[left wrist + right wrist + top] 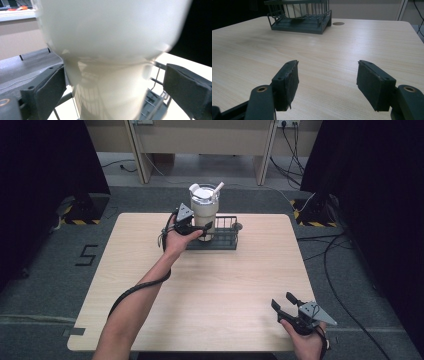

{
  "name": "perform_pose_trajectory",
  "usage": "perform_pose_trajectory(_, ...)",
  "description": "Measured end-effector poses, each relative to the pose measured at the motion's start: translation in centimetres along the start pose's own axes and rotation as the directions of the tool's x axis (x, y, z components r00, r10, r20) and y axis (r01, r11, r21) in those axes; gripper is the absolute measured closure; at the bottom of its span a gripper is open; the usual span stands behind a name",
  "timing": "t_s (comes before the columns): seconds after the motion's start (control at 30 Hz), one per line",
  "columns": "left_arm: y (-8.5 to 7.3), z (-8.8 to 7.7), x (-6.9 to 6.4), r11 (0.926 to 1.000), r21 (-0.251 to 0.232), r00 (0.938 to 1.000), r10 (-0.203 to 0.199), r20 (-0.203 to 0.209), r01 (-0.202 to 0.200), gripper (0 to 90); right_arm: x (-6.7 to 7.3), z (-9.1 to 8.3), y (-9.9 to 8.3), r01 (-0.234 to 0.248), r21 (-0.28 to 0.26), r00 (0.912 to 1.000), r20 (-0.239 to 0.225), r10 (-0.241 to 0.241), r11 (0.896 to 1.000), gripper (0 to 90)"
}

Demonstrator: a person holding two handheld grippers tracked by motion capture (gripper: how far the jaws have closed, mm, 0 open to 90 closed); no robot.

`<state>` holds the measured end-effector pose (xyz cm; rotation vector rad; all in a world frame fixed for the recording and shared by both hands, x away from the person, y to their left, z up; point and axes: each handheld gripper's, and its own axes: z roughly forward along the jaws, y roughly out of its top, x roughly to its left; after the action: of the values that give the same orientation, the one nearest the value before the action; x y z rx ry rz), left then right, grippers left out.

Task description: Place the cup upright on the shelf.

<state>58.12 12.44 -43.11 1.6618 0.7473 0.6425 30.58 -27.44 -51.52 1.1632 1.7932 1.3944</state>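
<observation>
Tumbler (204, 215), cream-coloured with a white lid and a white straw (218, 187) standing at its top, sits upright in the left part of a dark wire rack (226, 238) at the far middle of the wooden table (210, 290). Left gripper (197, 228) is at the tumbler's lower body, coming in from the near-left side of the rack, with the hand (175, 240) behind it and its cable trailing back along the forearm. In the left gripper view the tumbler (110, 62) stands between the two jaws: the pad (47, 90) on one side lies just beside the wall or touching it, and which of the two cannot be told; the pad on the other side stands apart from the wall with a visible gap. The jaws are thus spread around the narrow lower section and not clamped on it. Rack wires (156, 82) show behind and below the tumbler. Right gripper (286, 302) rests at the near right corner of the table, well apart from the rack, held in the right hand (306, 344). In the right gripper view its jaws stand wide apart with nothing between them, bare tabletop (327, 65) ahead, and the rack (299, 21) far ahead and to the left of that gripper, with the tumbler's base (294, 10) seen through the wires.
</observation>
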Motion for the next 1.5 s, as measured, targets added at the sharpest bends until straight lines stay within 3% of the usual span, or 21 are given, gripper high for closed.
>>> perform_pose_trajectory(0.17,-0.1,-1.7,-0.3,0.9996,0.006,0.9991,0.027,0.034,-0.028,7.6,0.0,0.2,0.0,0.007,0.001,1.0,-0.001,-0.007,1.0,34.5)
perform_pose_trajectory(0.27,-0.3,-2.5,-0.6,0.9989,0.006,0.9975,0.047,0.052,-0.047,14.5,0.1,0.3,0.1,0.005,0.005,1.0,-0.004,-0.005,1.0,34.4)
perform_pose_trajectory(0.4,-0.5,-3.5,-0.9,0.9986,0.005,0.9967,0.052,0.062,-0.052,14.5,0.2,0.4,0.1,0.006,0.005,1.0,-0.004,-0.006,1.0,34.5)
perform_pose_trajectory(0.7,-1.3,-6.1,-1.1,0.9995,-0.016,0.9981,0.027,0.056,-0.026,14.6,0.2,0.5,0.1,0.012,0.004,0.9999,-0.006,-0.012,1.0,34.5)
perform_pose_trajectory(1.1,-2.6,-10.7,-1.5,0.999,-0.029,0.9981,0.035,0.052,-0.033,14.6,0.1,0.5,0.1,0.005,0.002,1.0,-0.001,-0.005,1.0,34.6)
perform_pose_trajectory(1.5,-5.6,-16.6,-1.5,0.9991,-0.016,0.9989,0.04,0.027,-0.039,14.6,0.2,0.3,0.0,0.0,0.004,1.0,0.007,0.0,1.0,34.6)
